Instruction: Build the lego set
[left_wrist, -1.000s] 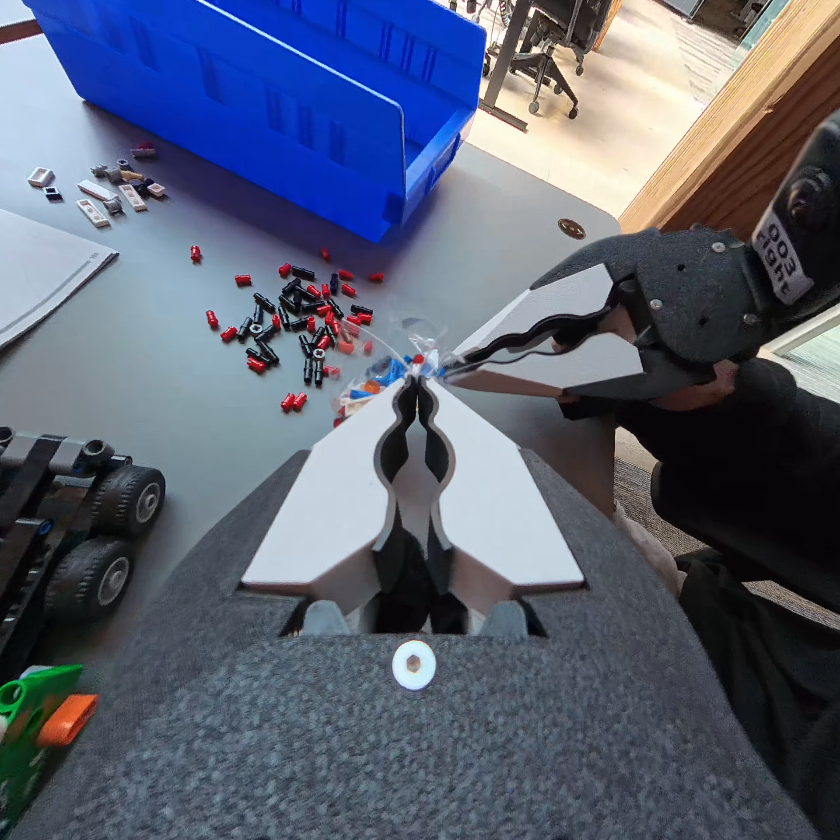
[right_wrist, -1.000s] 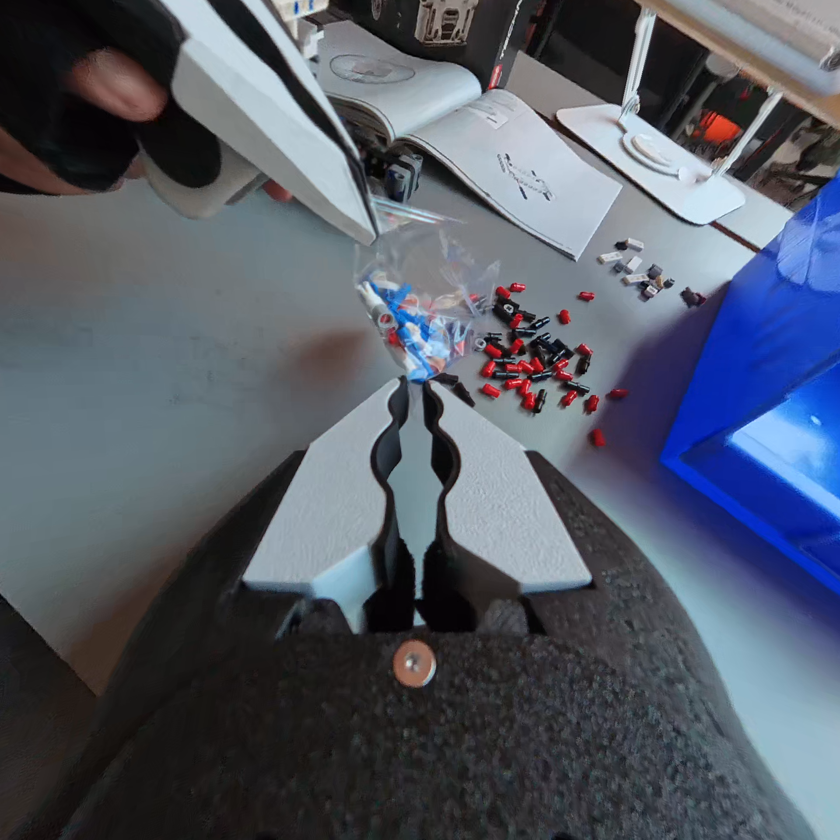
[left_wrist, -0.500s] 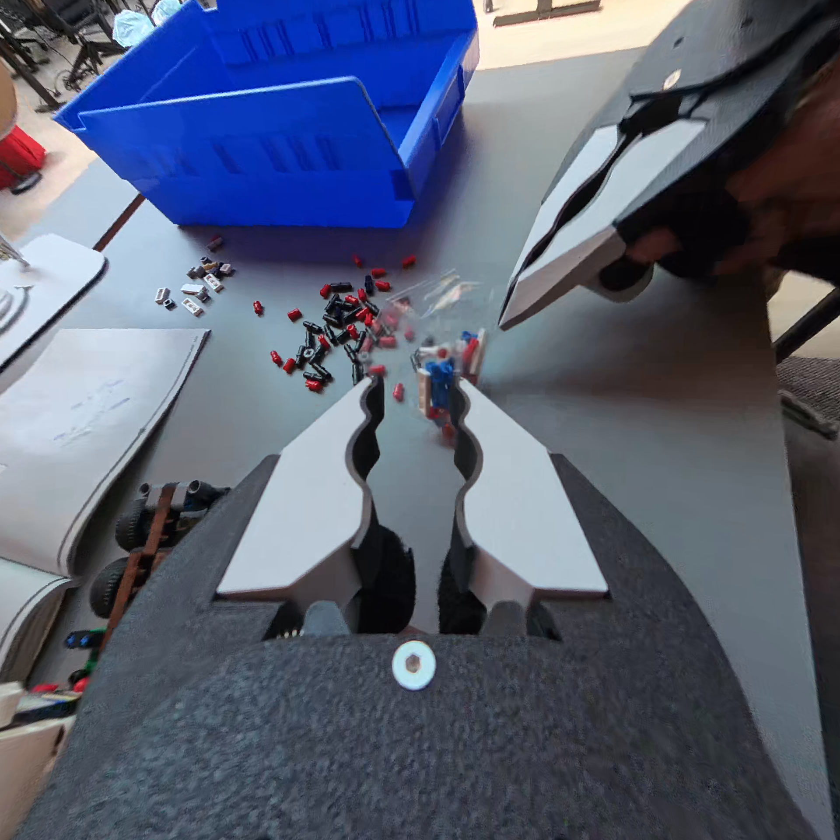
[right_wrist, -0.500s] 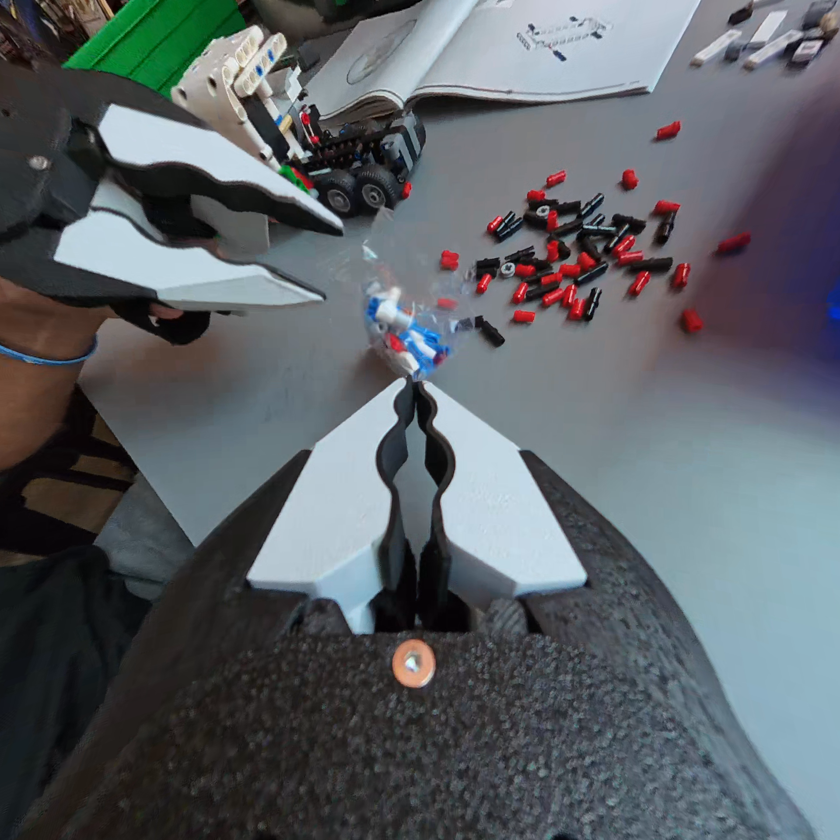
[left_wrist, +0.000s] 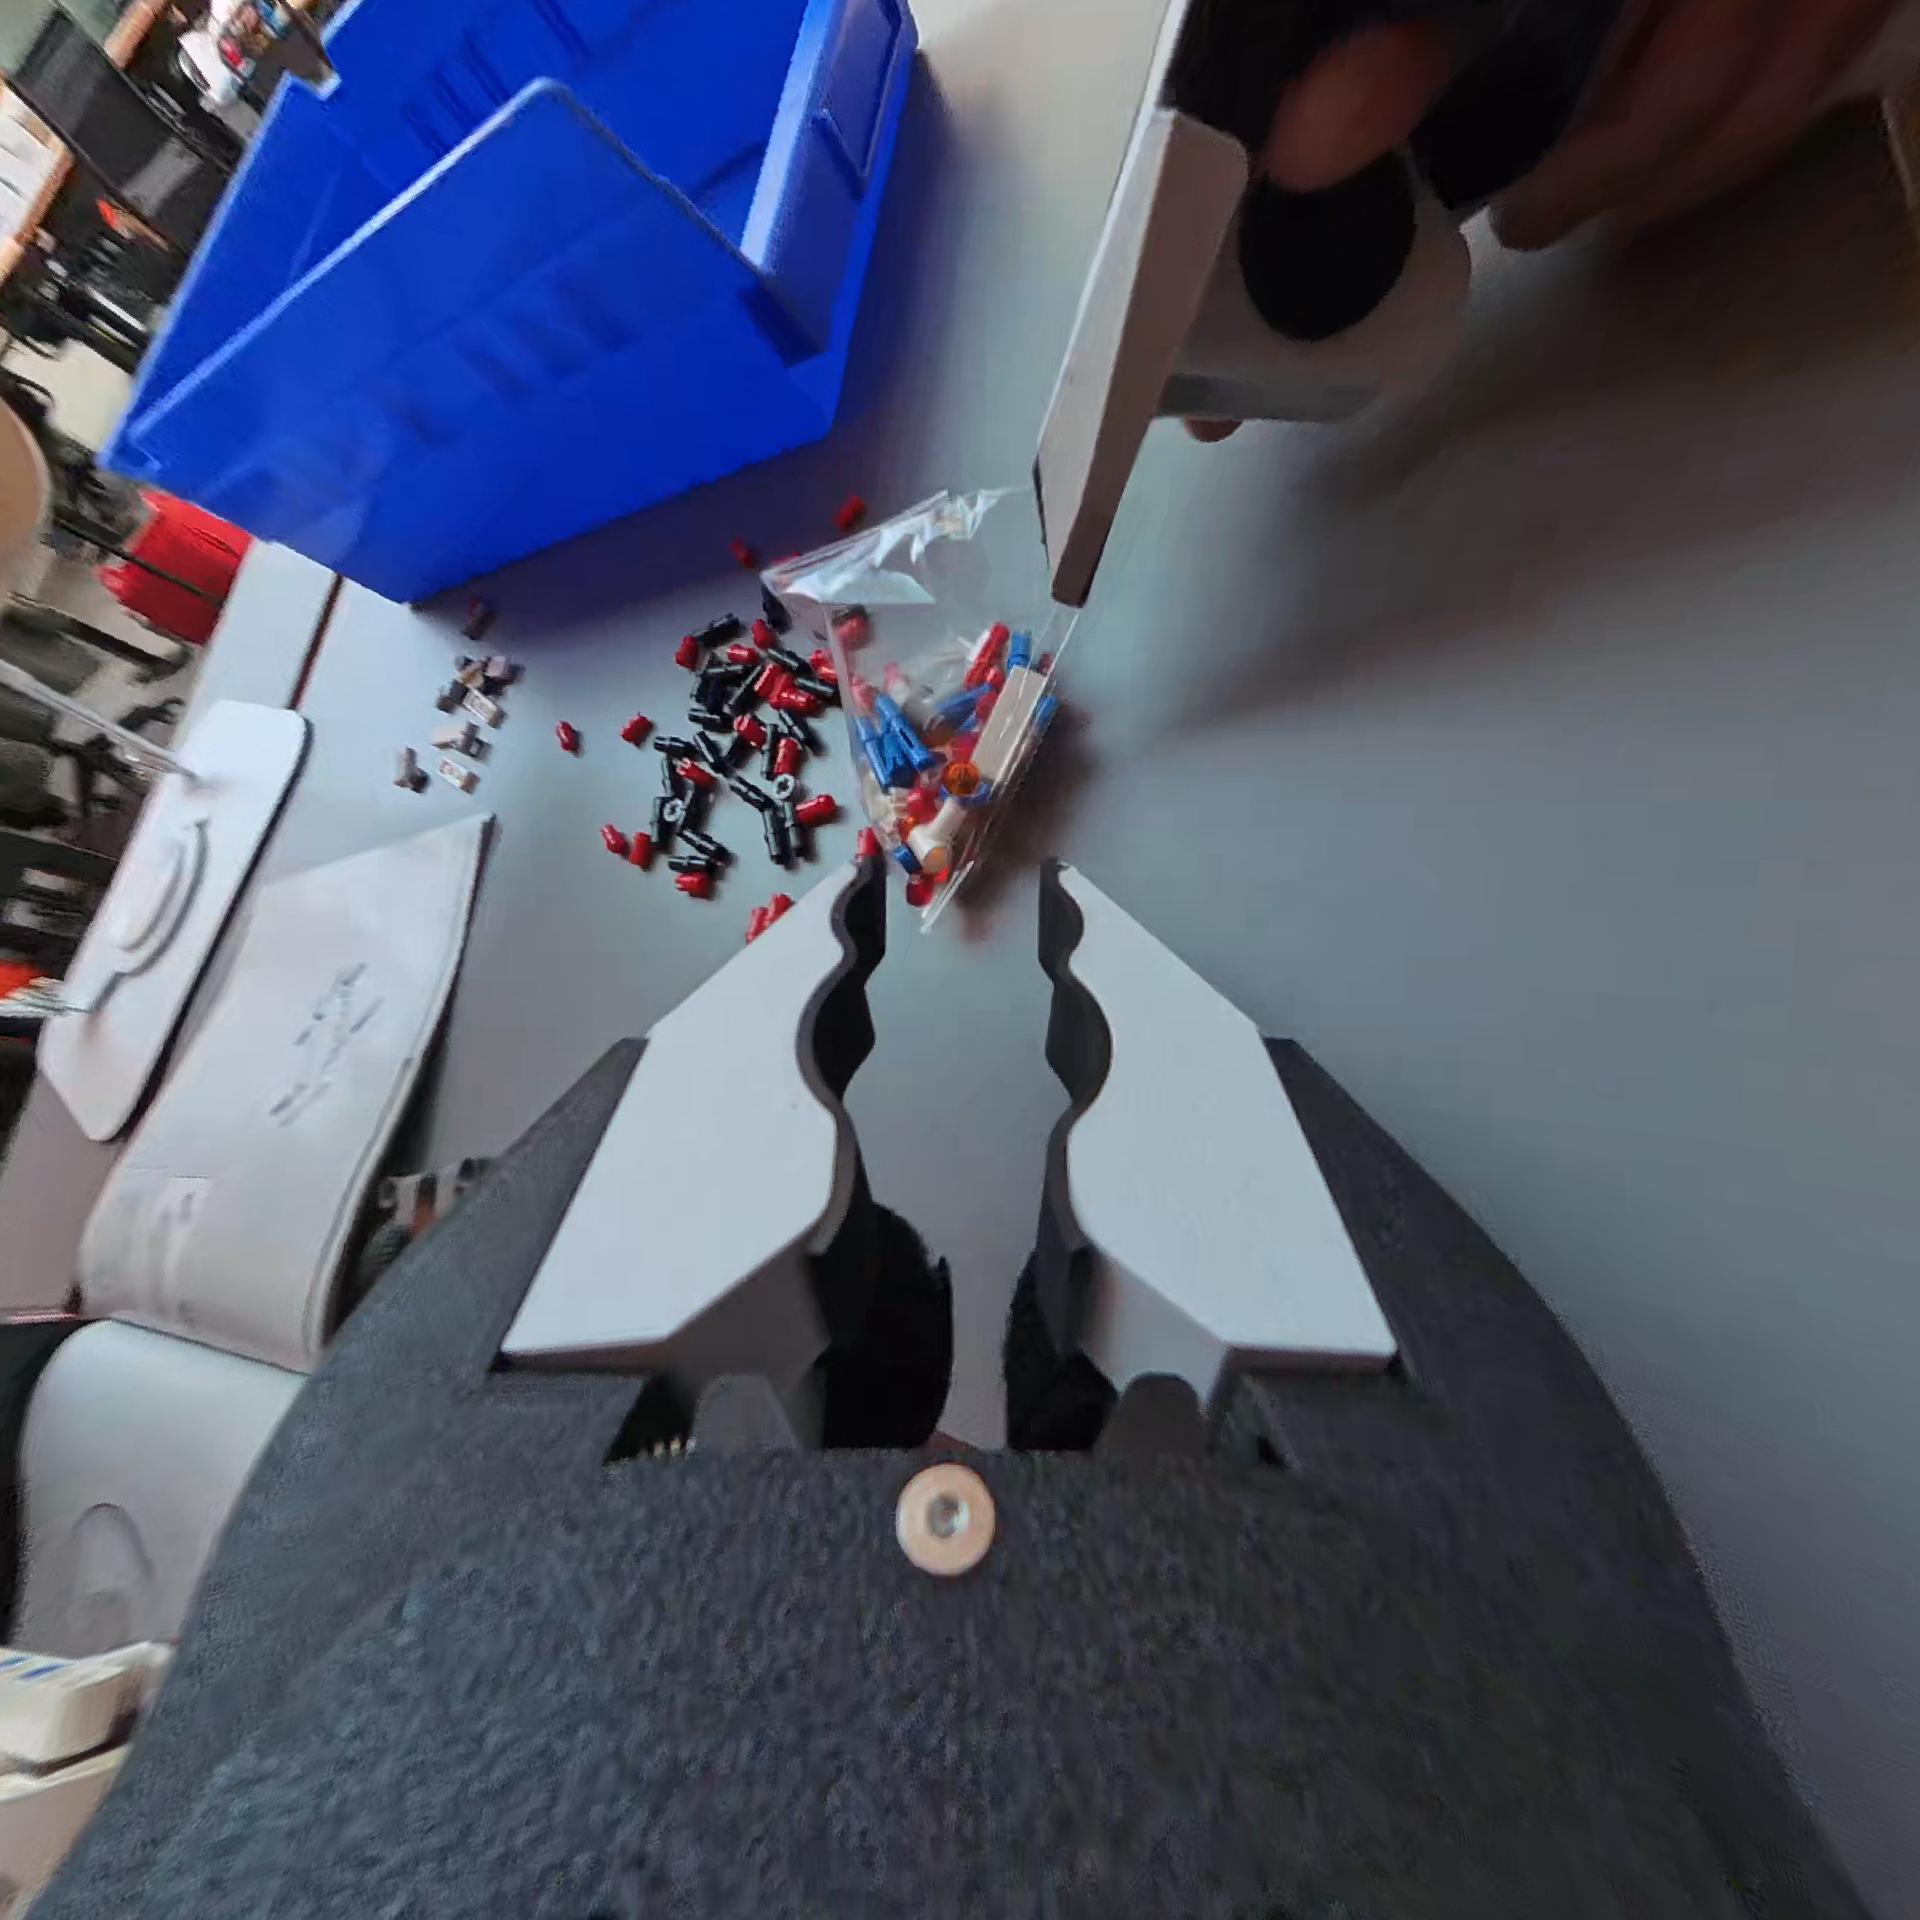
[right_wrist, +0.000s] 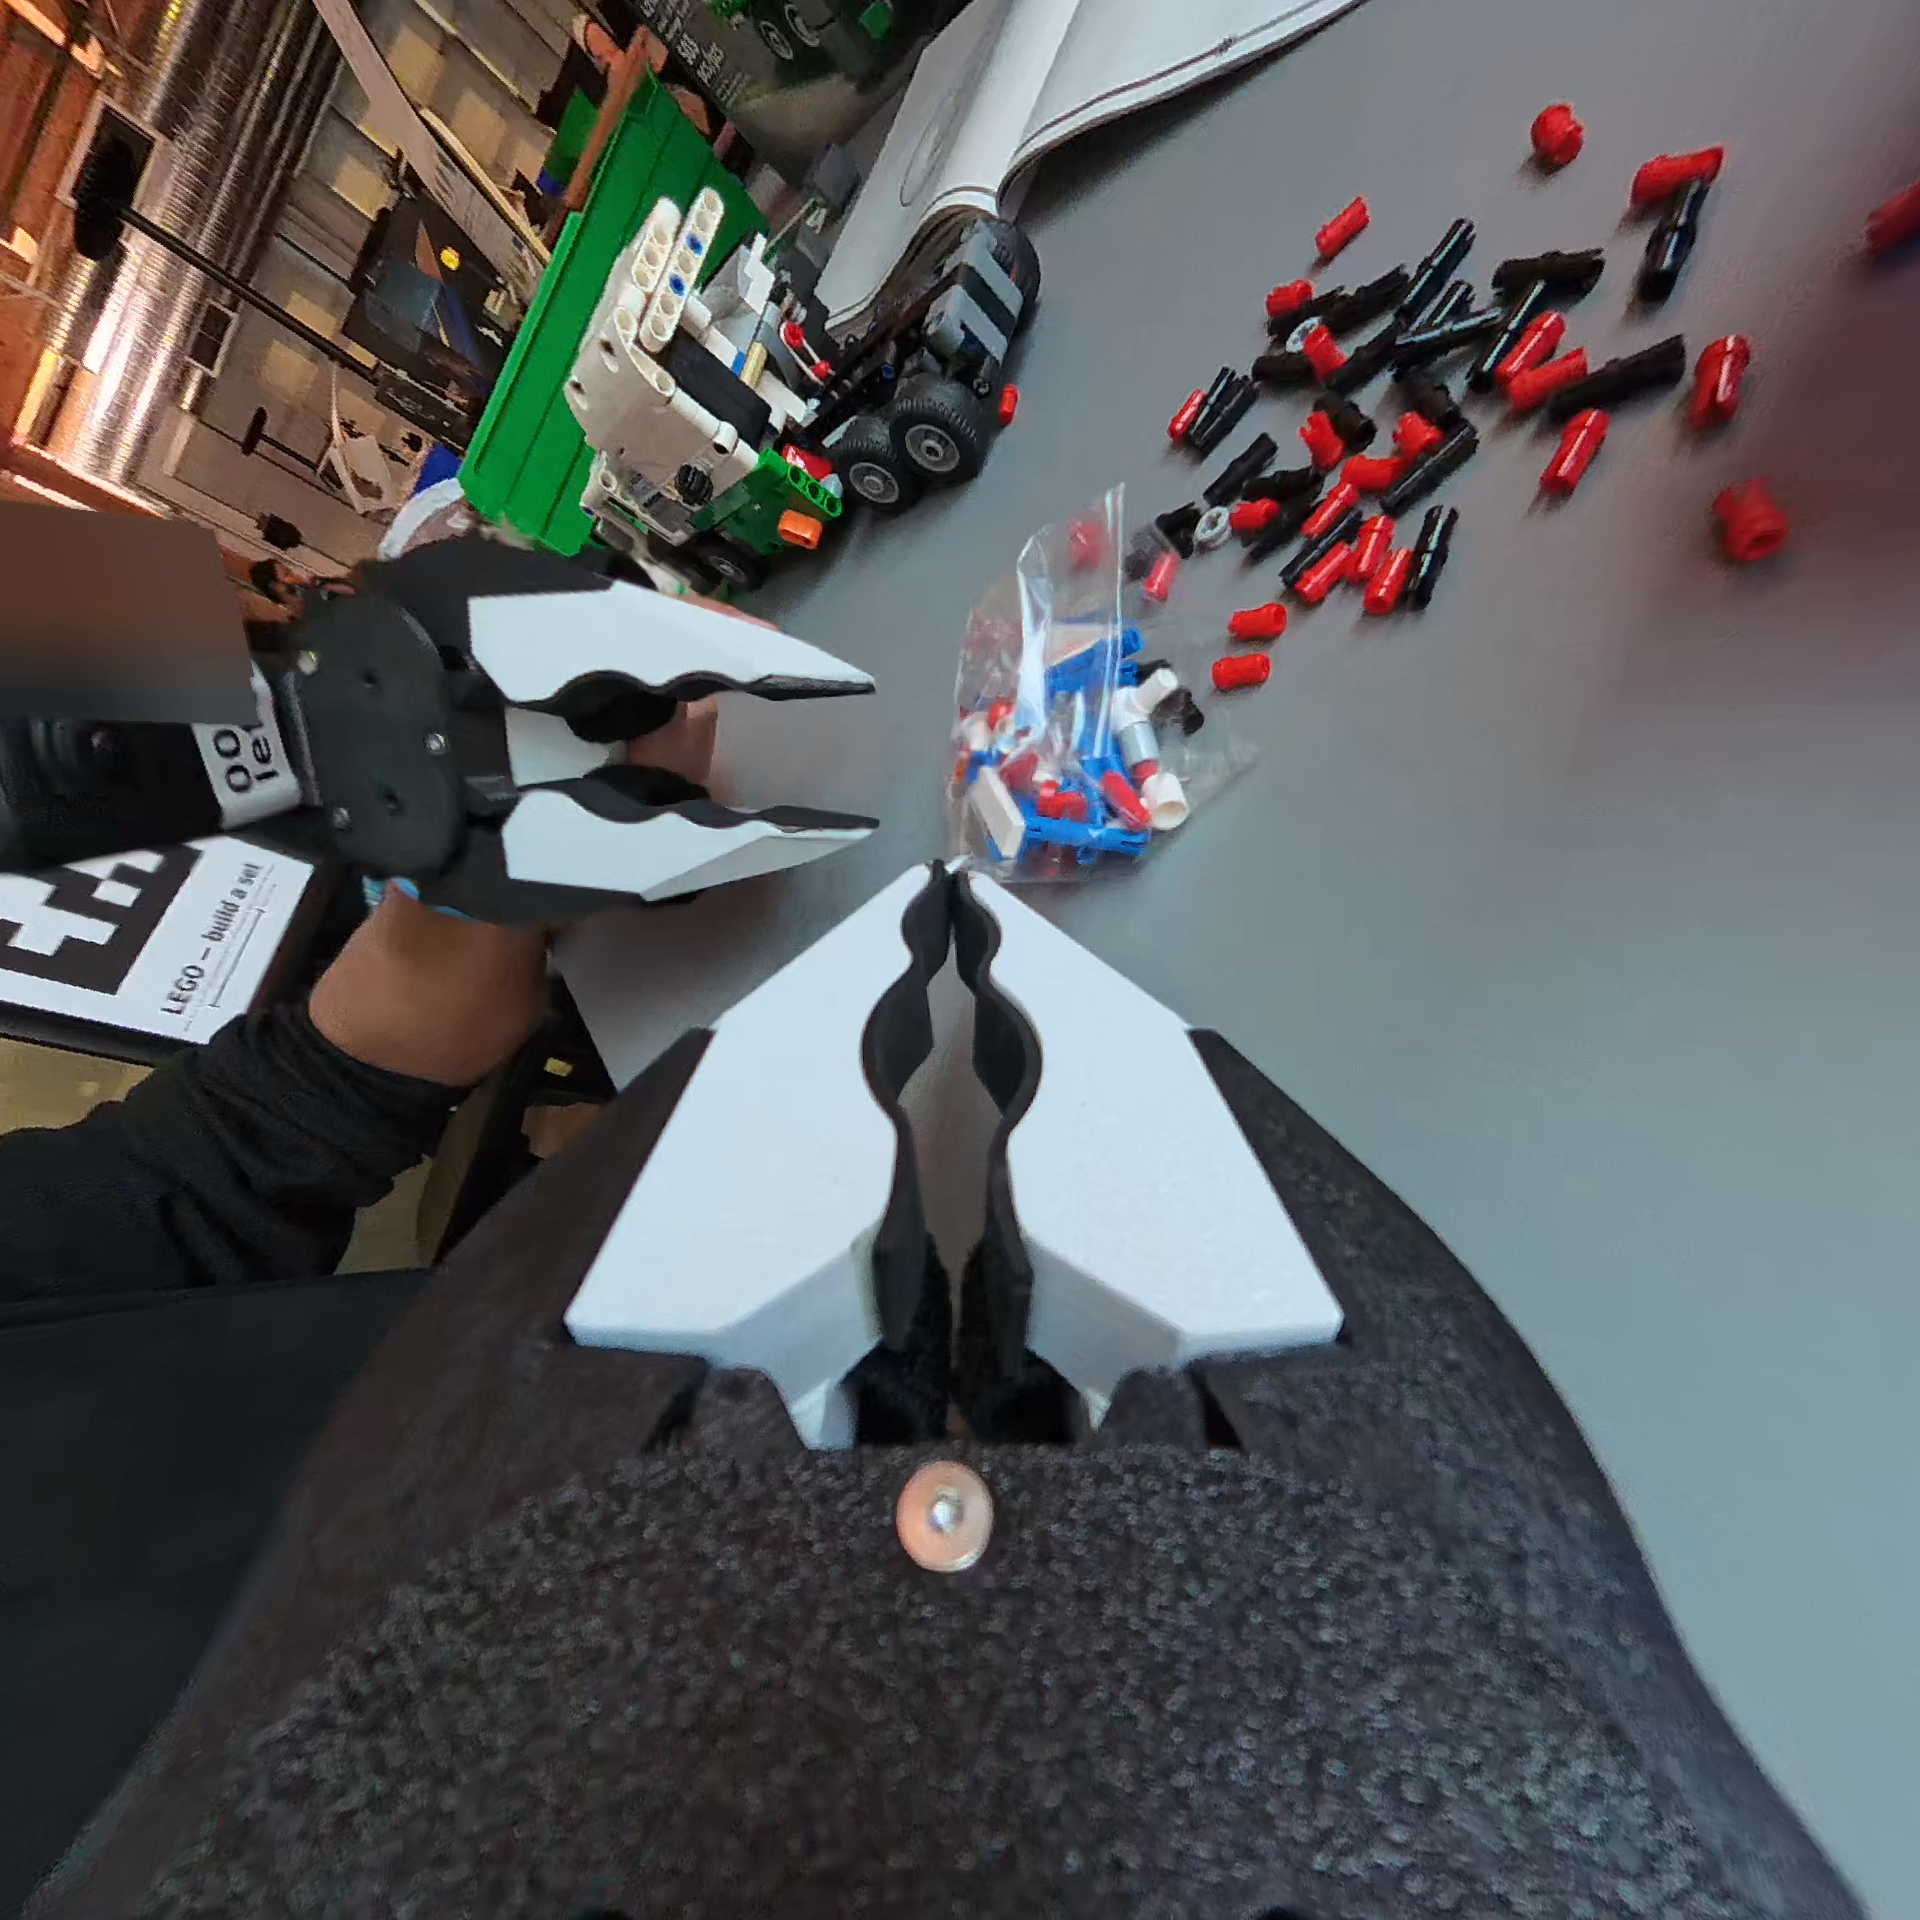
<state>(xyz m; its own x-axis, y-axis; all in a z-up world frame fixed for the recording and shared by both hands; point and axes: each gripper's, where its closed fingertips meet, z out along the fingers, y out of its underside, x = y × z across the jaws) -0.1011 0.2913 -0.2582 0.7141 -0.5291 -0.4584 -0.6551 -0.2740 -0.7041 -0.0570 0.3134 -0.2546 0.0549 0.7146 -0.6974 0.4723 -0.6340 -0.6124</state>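
A small clear bag (left_wrist: 940, 727) of blue, red and white Lego pieces lies on the grey table (left_wrist: 1455, 935). My right gripper (right_wrist: 951, 871) is shut on one corner of the bag (right_wrist: 1070, 727). In the left wrist view the right gripper (left_wrist: 1070, 582) comes down from above onto the bag's far corner. My left gripper (left_wrist: 958, 888) is open and empty, its tips just short of the bag. It also shows in the right wrist view (right_wrist: 875, 756), to the left of the bag. Loose red and black pins (left_wrist: 738, 748) (right_wrist: 1434, 416) lie beside the bag.
A partly built truck (right_wrist: 790, 416) stands beyond the bag, with an open instruction booklet (right_wrist: 1039, 104) (left_wrist: 312, 1039) behind it. A blue bin (left_wrist: 499, 312) stands at the back, small grey pieces (left_wrist: 462, 717) in front of it. A green bin (right_wrist: 582, 343) is by the truck. The tips of one gripper are about 6 centimeters away from the tips of the other. The partly built truck (right_wrist: 790, 416) sits 20 centimeters or so from the ends of my left fingers.
My left gripper has let go of the bag and opened. The right gripper keeps its grip, and the bag has come down onto the table. Both grippers have turned.
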